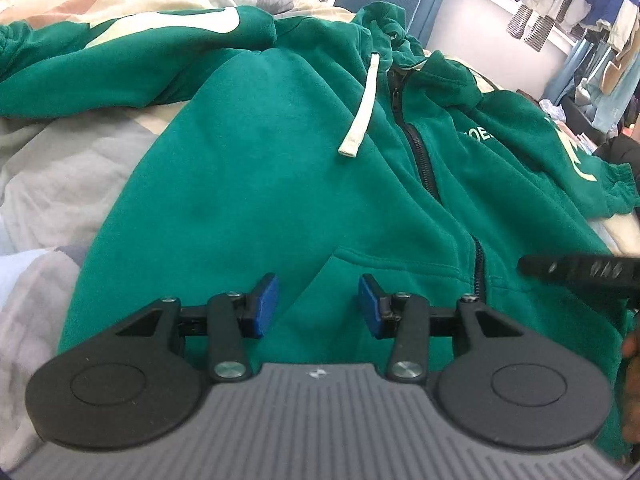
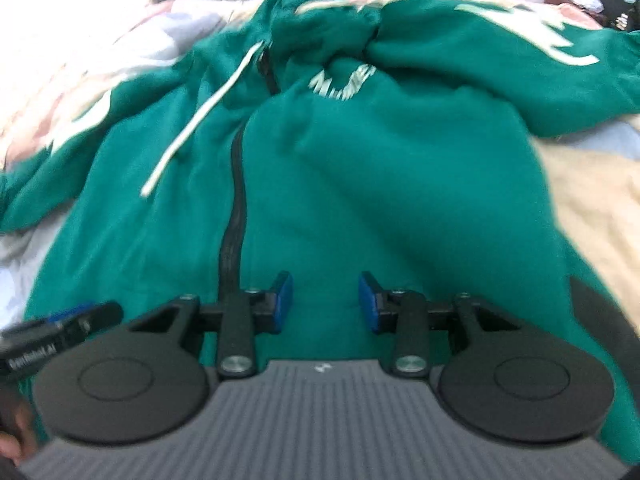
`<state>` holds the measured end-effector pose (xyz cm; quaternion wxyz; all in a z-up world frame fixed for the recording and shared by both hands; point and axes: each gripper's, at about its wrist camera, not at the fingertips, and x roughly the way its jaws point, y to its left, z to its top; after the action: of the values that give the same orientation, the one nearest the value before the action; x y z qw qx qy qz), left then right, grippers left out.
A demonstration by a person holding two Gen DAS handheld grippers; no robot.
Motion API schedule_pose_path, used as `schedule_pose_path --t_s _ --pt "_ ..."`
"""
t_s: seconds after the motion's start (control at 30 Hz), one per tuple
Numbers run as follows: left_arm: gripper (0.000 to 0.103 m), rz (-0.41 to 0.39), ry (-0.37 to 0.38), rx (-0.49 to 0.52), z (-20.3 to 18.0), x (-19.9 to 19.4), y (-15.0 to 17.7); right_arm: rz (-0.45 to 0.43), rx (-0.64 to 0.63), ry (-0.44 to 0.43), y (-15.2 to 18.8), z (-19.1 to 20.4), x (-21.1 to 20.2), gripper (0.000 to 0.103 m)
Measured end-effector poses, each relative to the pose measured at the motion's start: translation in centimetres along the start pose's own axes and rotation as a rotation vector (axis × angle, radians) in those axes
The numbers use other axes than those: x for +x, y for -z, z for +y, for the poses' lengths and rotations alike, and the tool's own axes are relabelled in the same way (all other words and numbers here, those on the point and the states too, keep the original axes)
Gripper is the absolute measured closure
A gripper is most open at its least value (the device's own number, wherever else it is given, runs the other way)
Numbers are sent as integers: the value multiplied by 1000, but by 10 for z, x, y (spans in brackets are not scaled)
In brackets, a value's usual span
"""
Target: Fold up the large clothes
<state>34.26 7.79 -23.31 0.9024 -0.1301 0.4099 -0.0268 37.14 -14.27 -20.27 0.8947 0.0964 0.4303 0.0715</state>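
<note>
Nearest, the left gripper [image 1: 318,306] hangs over the lower front of a green zip hoodie [image 1: 248,184], its 2 blue pads [image 1: 262,306] spread apart with only cloth showing beneath the gap and nothing pinched. Just beyond its pads runs the slanted edge of the kangaroo pocket [image 1: 340,256]. The right gripper [image 2: 326,302] sits over the other front panel, just to the right of the dark zipper [image 2: 236,200]; its blue pads are also apart and grip nothing, though this view is blurred, so whether the tips brush the fabric is hard to say. Each gripper shows at the edge of the other's view, so the 2 are side by side near the hem, and part of a hand [image 2: 18,432] appears at the lower left of the right wrist view.

Farther up, the hoodie lies front-up and spread on a bed covered by a patchwork quilt [image 1: 60,168] in grey, cream and pink. A white drawstring [image 1: 362,108] lies on the chest left of the zipper, and small white lettering [image 2: 342,80] marks the other side. Both sleeves stretch outward, each with large pale printing [image 1: 172,26]. The hood [image 1: 384,28] is bunched at the far end.

Beyond the bed, clothes hang on a rack [image 1: 560,8] against a light wall.
</note>
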Motion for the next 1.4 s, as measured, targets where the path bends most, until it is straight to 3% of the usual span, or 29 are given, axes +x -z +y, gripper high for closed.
schedule_pose_path --t_s 0.07,0.2,0.5,0.8,1.03,1.2,1.33,1.4 --pt "53 -2 6 -9 1 -3 1 -34 45 -14 -14 -12 -10 64" --pt "53 -8 15 -28 3 -8 2 -118 82 -15 -43 -36 -33 49" --pt "53 -60 38 7 -4 -15 1 -256 157 38 -91 -118 -51 47" --pt "48 -142 50 82 -25 -22 5 -353 288 -3 -94 -186 -37 9" --pt "47 -143 12 104 -28 -12 7 -385 429 -86 -98 -234 -4 9" --pt "47 -144 4 69 -25 -3 6 -395 535 -60 -106 -269 24 10" --pt "47 -146 -8 41 -22 4 3 -394 635 -89 -102 -286 33 14" --pt "47 -144 -18 25 -20 8 1 -382 594 -94 -97 -282 30 16"
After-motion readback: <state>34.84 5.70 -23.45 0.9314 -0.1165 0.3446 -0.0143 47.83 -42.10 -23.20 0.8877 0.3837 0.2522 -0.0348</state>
